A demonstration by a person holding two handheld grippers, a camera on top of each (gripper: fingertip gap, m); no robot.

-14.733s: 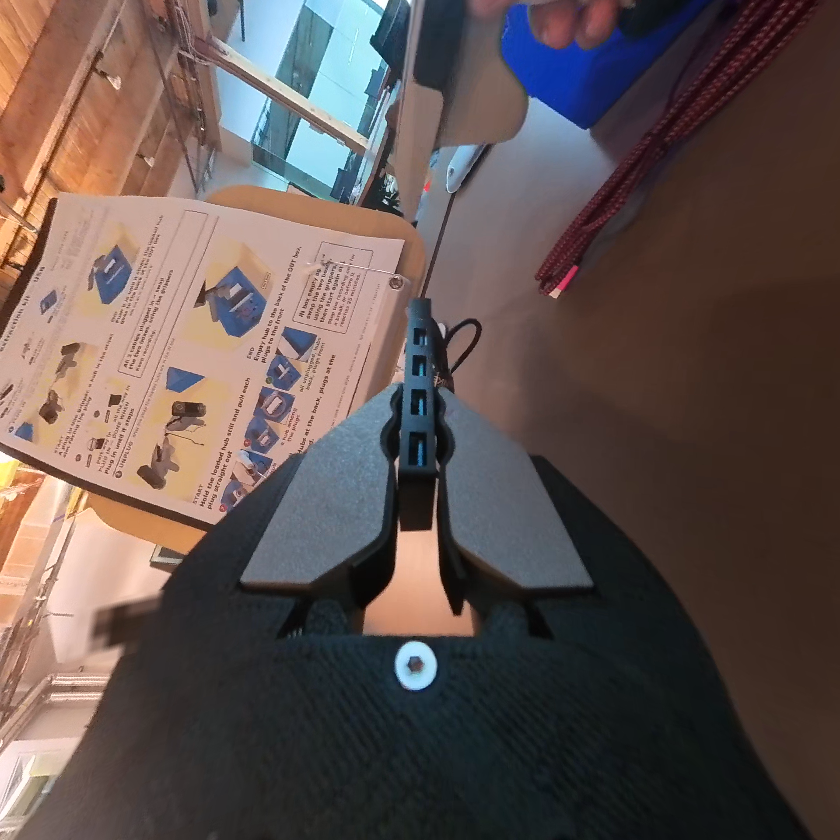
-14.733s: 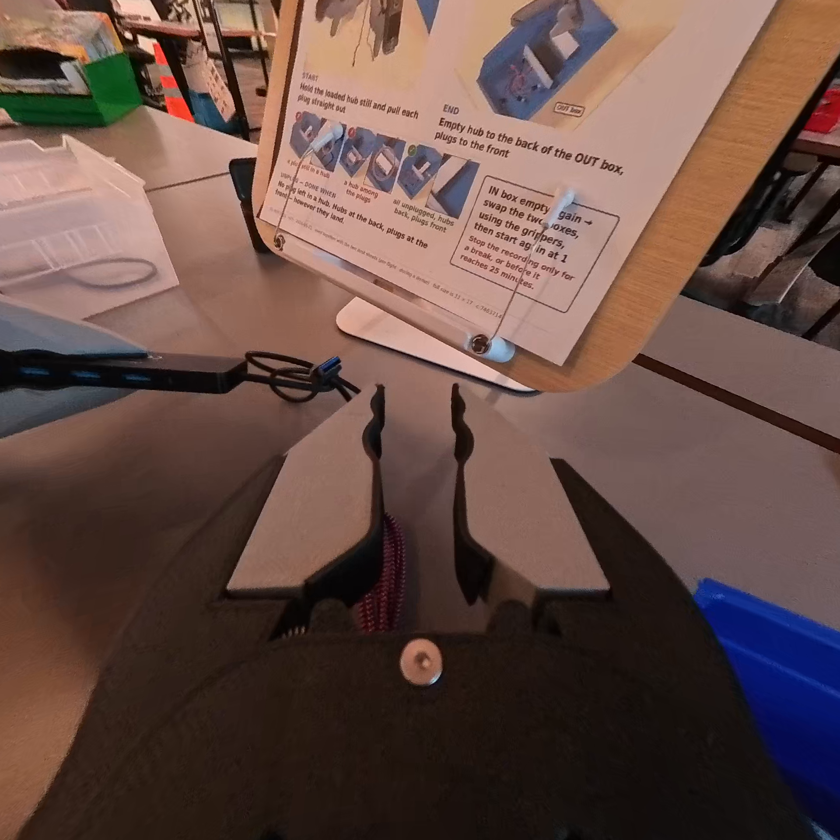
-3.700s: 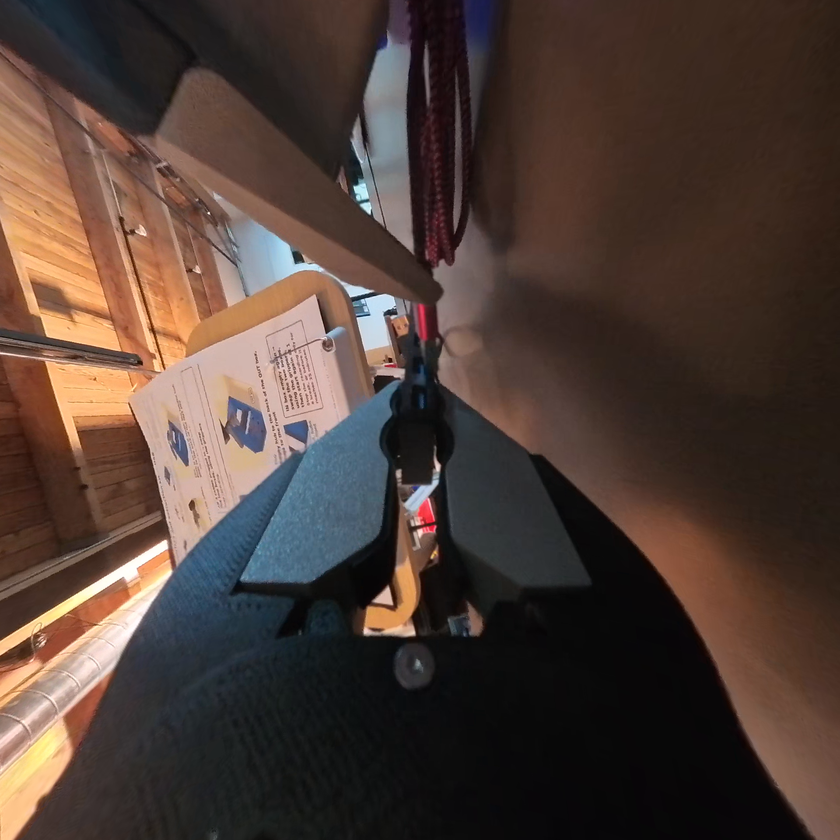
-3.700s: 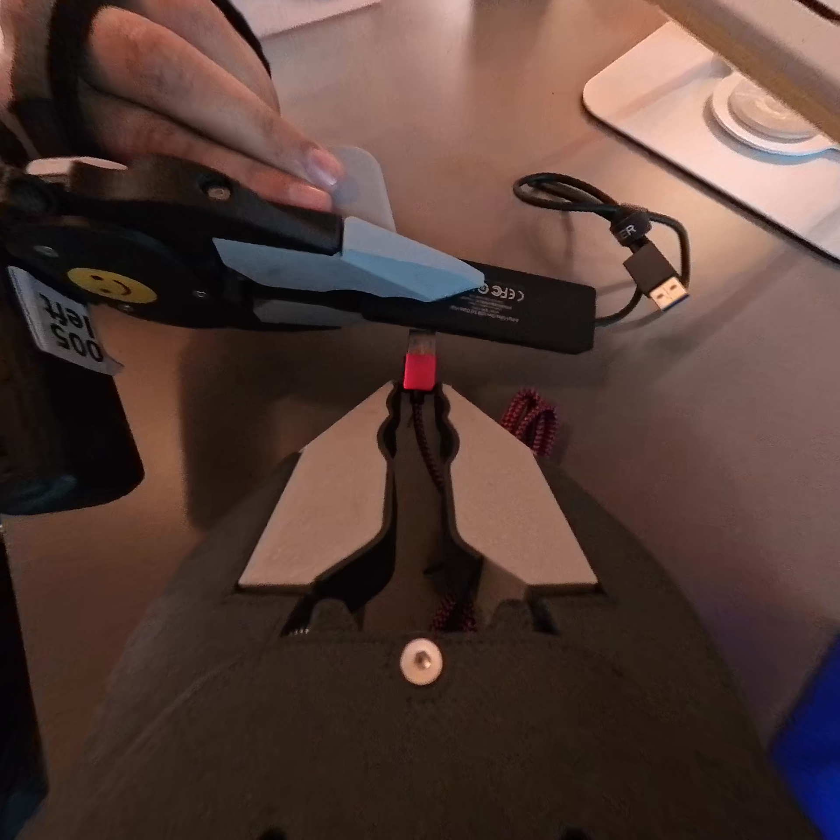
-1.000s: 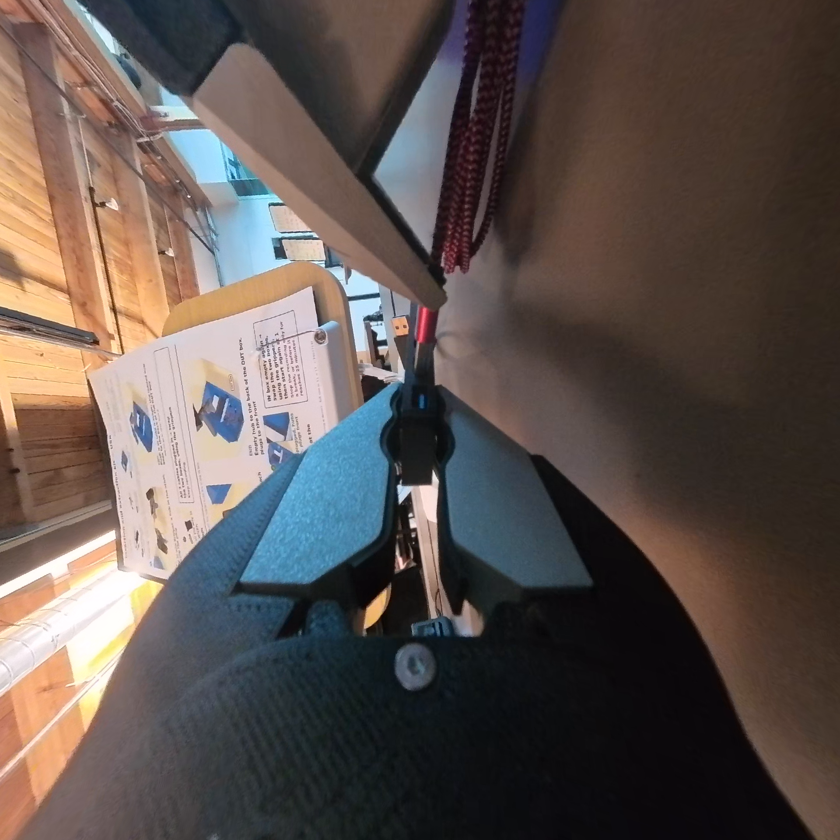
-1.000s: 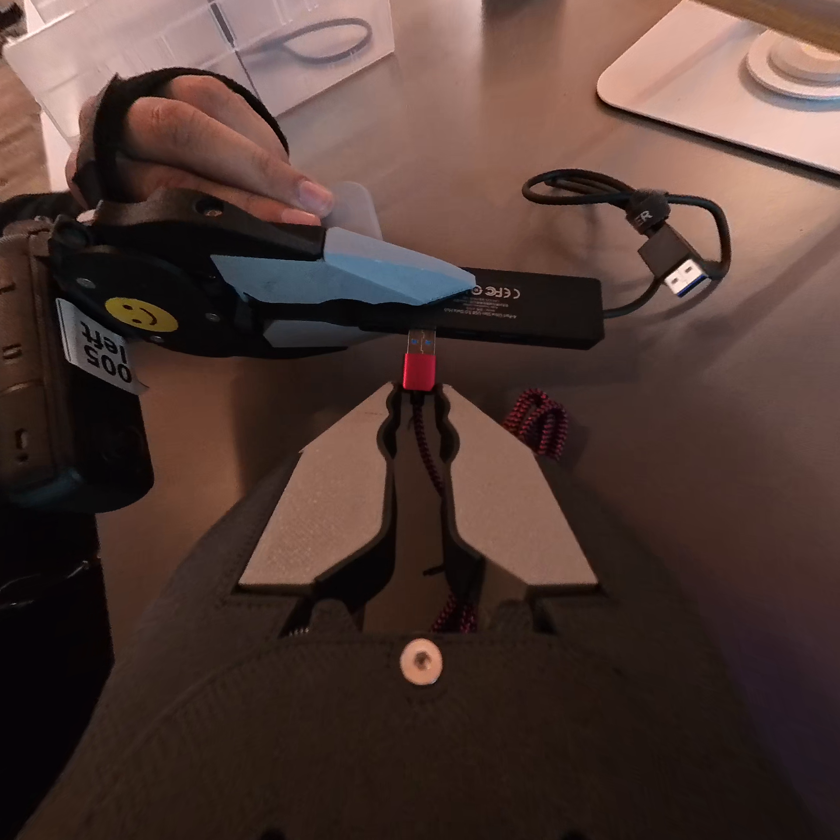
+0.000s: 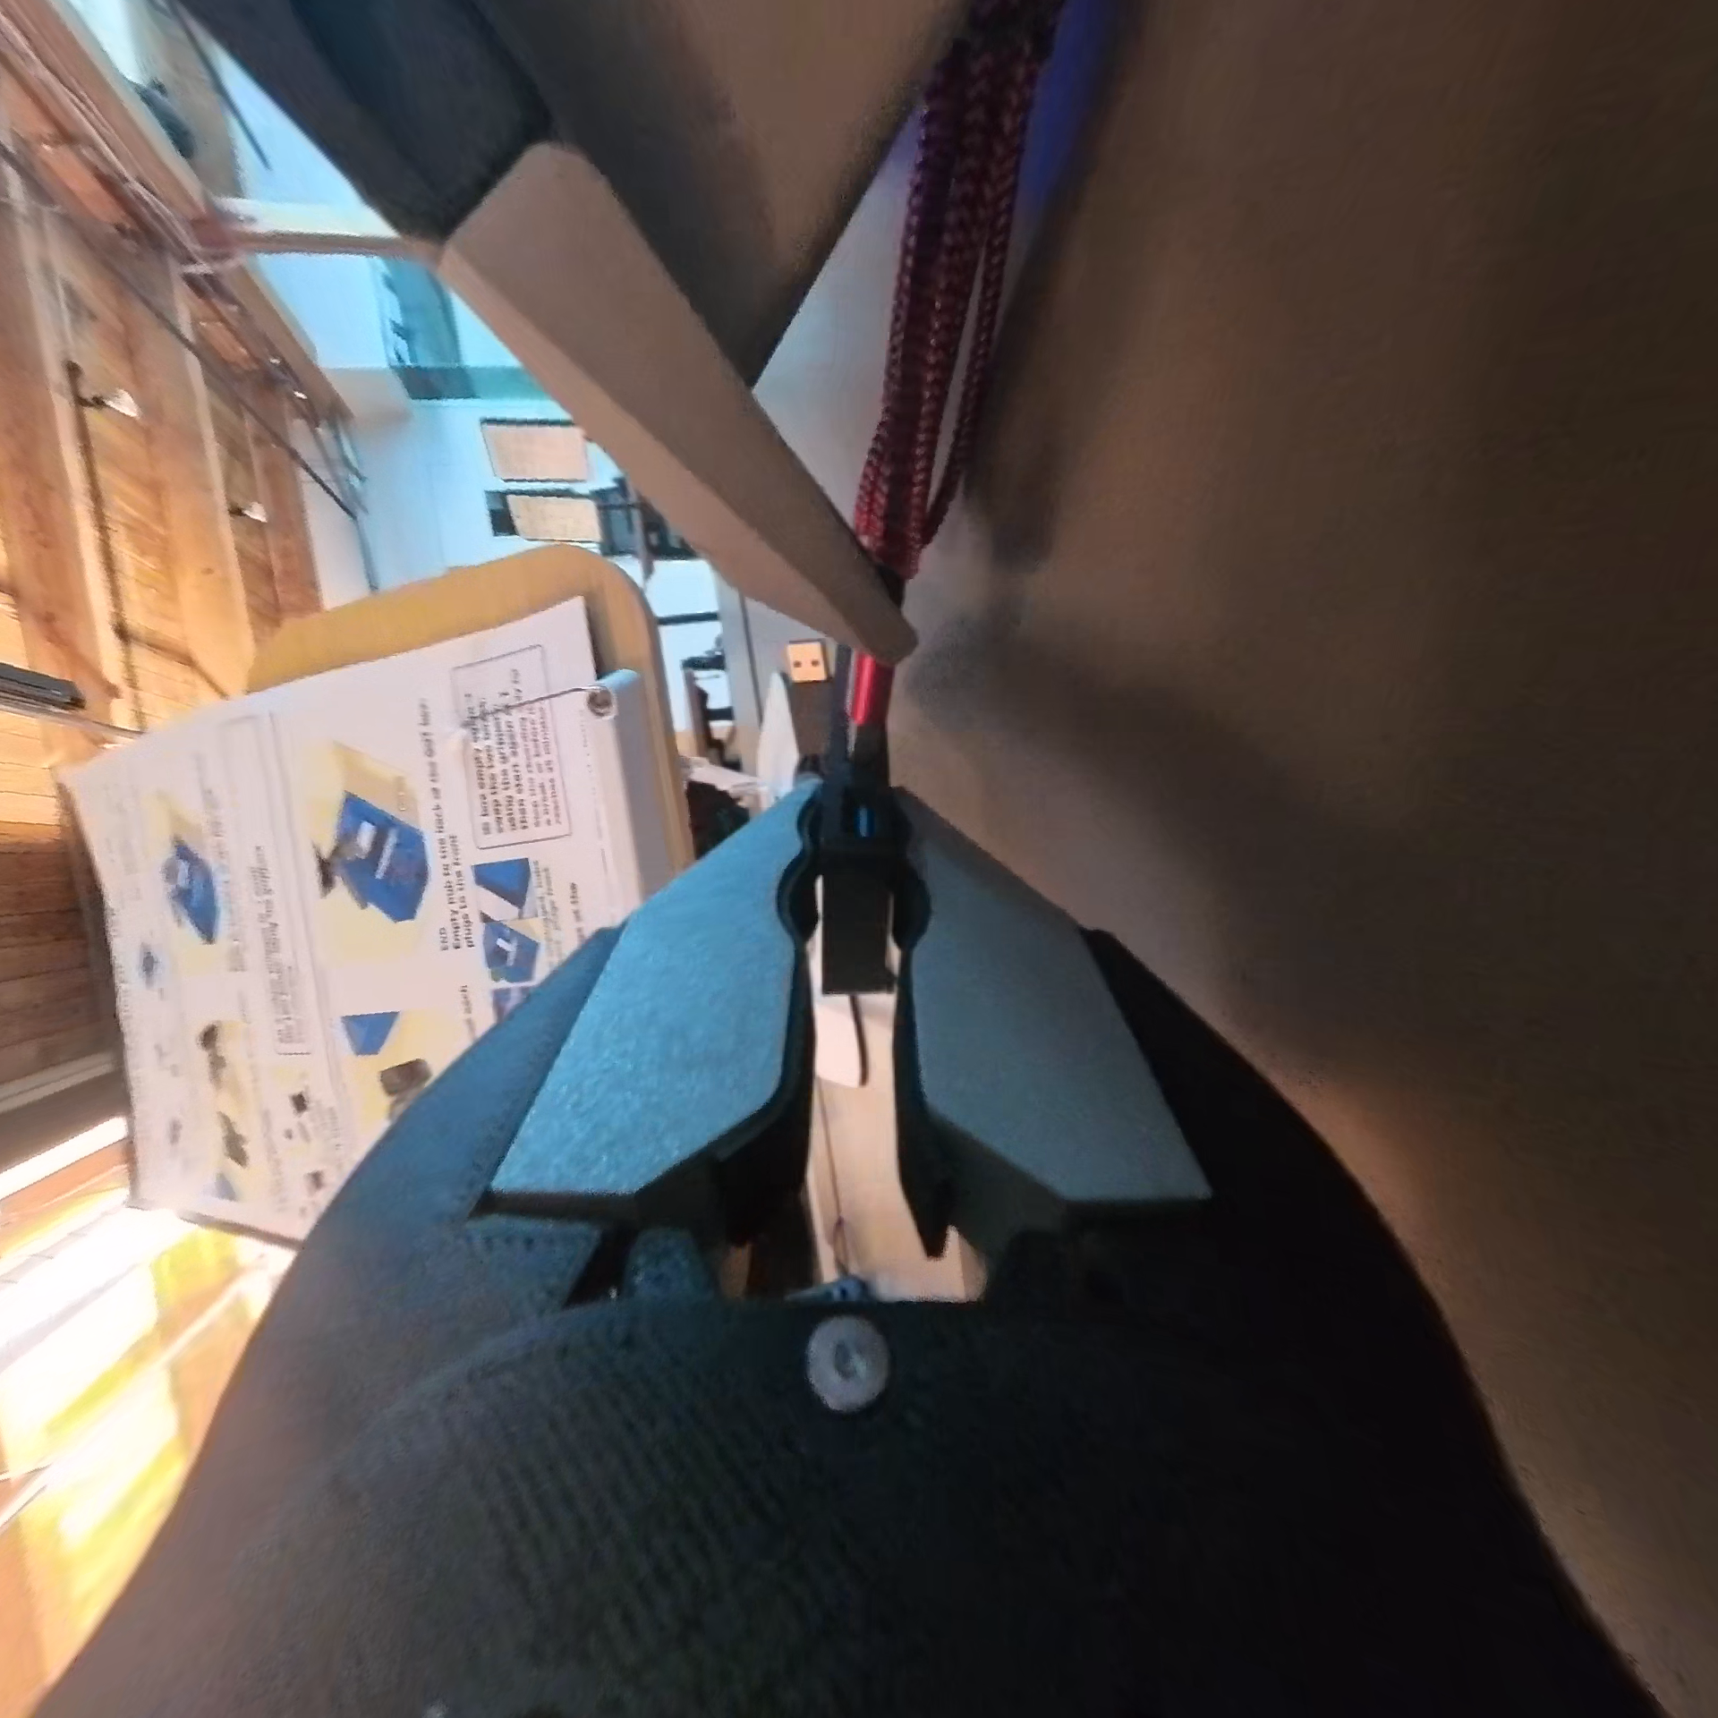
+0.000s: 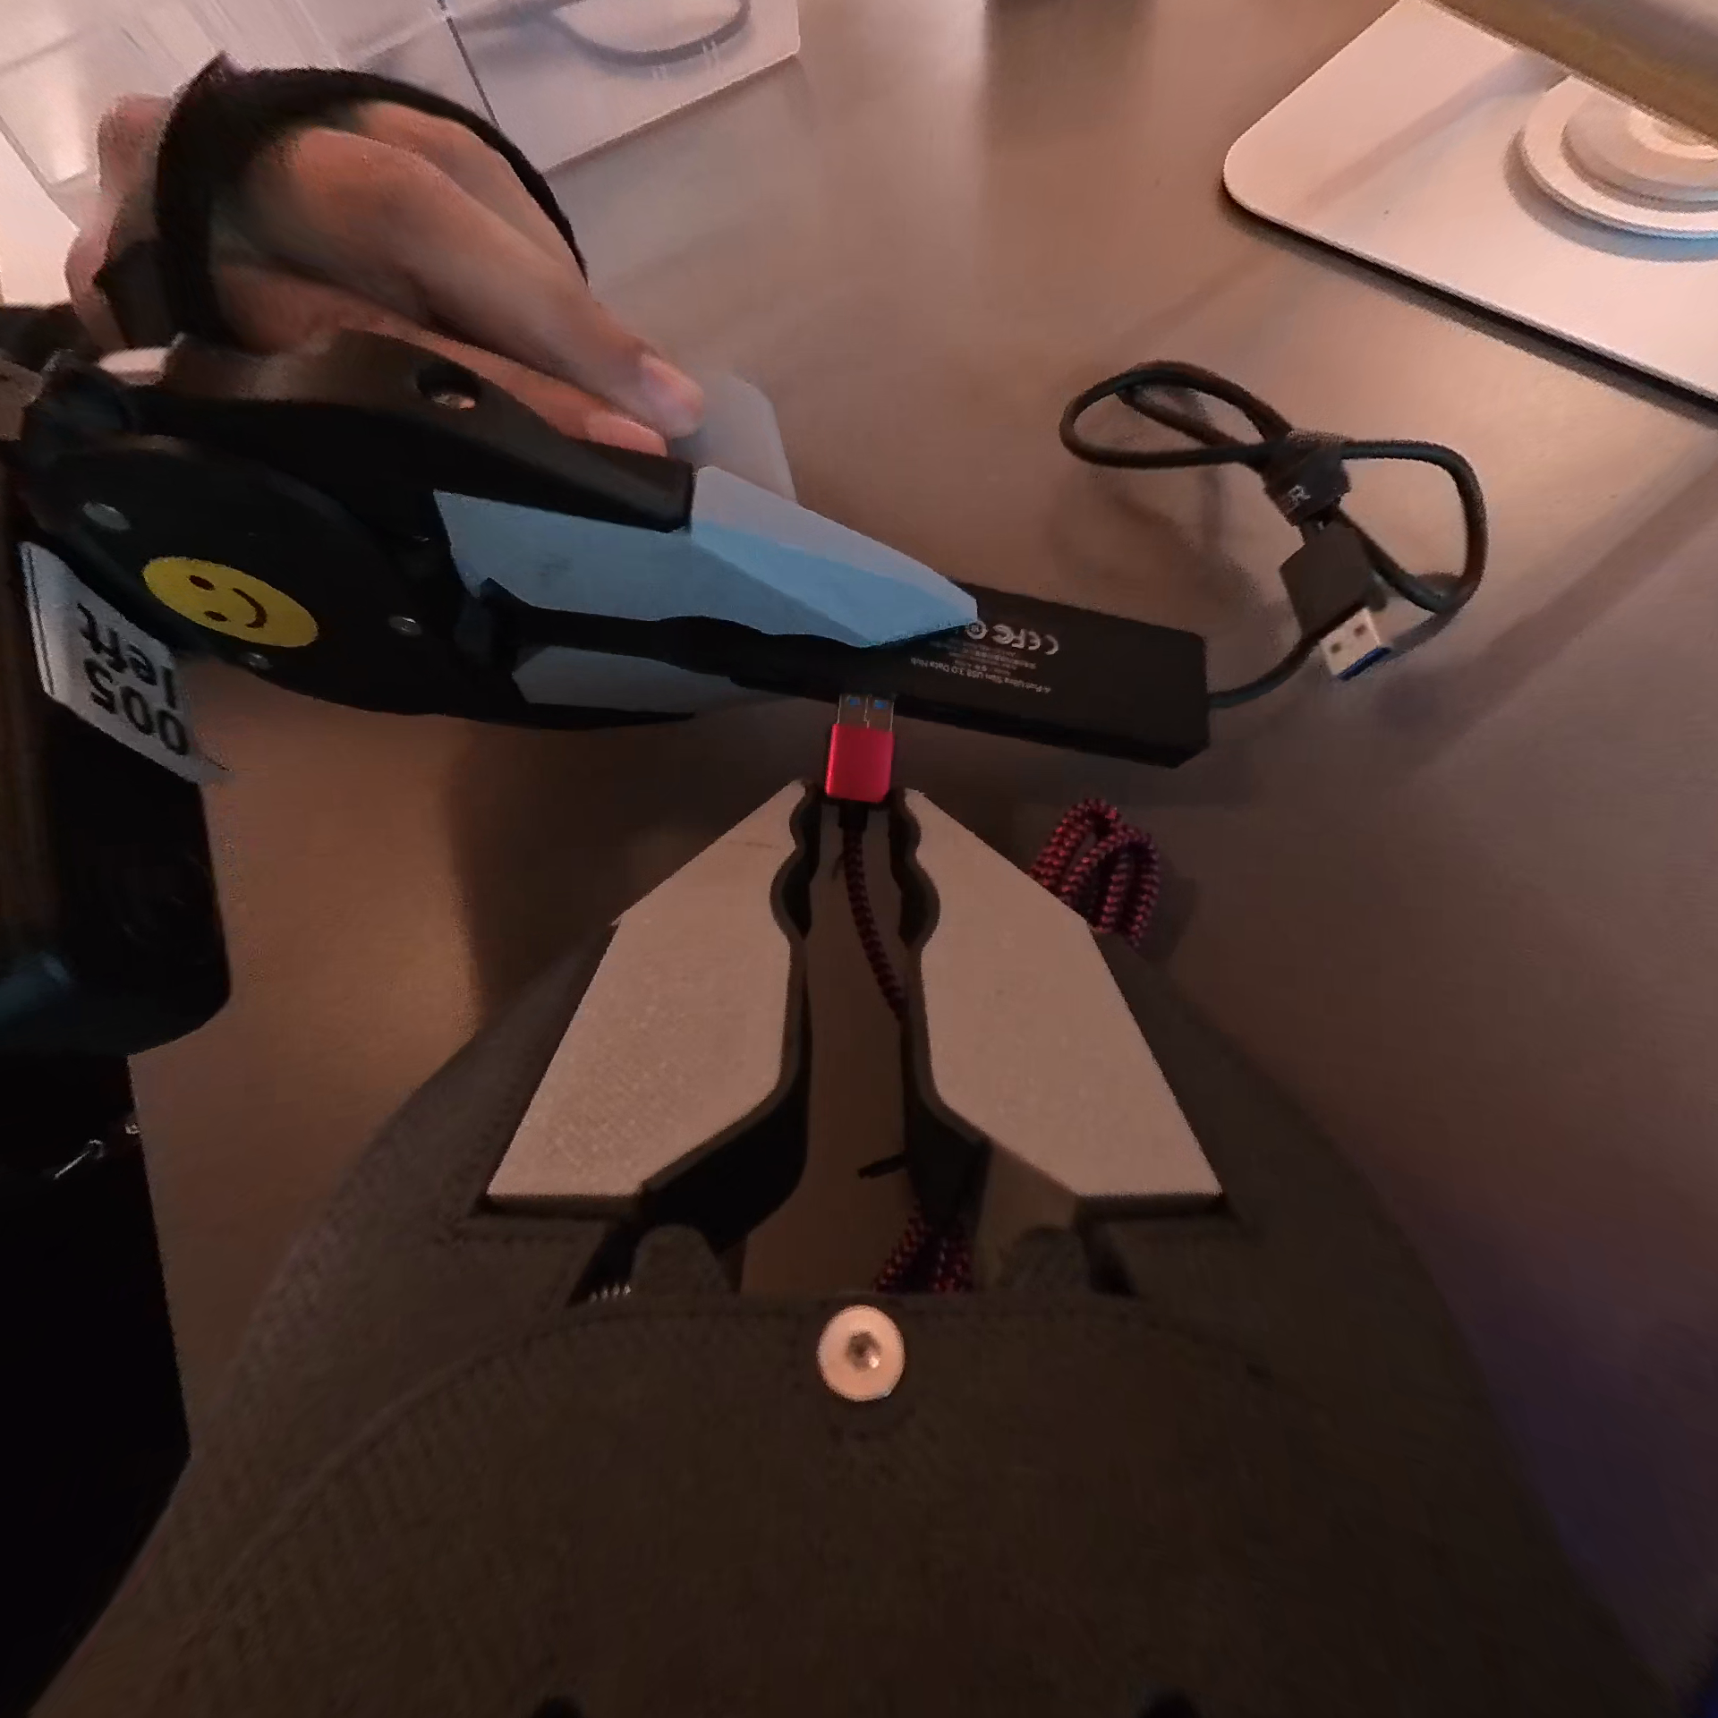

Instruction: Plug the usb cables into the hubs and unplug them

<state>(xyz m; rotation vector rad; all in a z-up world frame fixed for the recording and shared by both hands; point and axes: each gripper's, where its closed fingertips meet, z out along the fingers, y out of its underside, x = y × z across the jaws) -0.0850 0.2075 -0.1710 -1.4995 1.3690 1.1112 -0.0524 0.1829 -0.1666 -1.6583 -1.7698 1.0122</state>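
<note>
My left gripper (image 7: 855, 813) is shut on a black USB hub (image 7: 853, 916), seen end on. In the right wrist view the hub (image 8: 1069, 665) lies level above the table, held at its left end by the left gripper's blue fingers (image 8: 744, 567). My right gripper (image 8: 857, 801) is shut on a red USB plug (image 8: 860, 762). The plug's metal tip meets the hub's near side; how deep it sits I cannot tell. Its red braided cable (image 8: 869, 939) runs back between my fingers. The plug also shows in the left wrist view (image 7: 869, 693).
The hub's own black cable (image 8: 1283, 474) lies coiled on the grey table with its plug (image 8: 1348, 632) free. More red braided cable (image 8: 1106, 869) lies right of my fingers. A white stand base (image 8: 1487, 214) stands far right, holding an instruction sheet (image 7: 353, 883). A clear box (image 8: 558, 56) is far left.
Since the earliest frames my right gripper has taken the red plug and brought it to the hub. Over the last second both grippers only shifted slightly; the plug stays at the hub's side.
</note>
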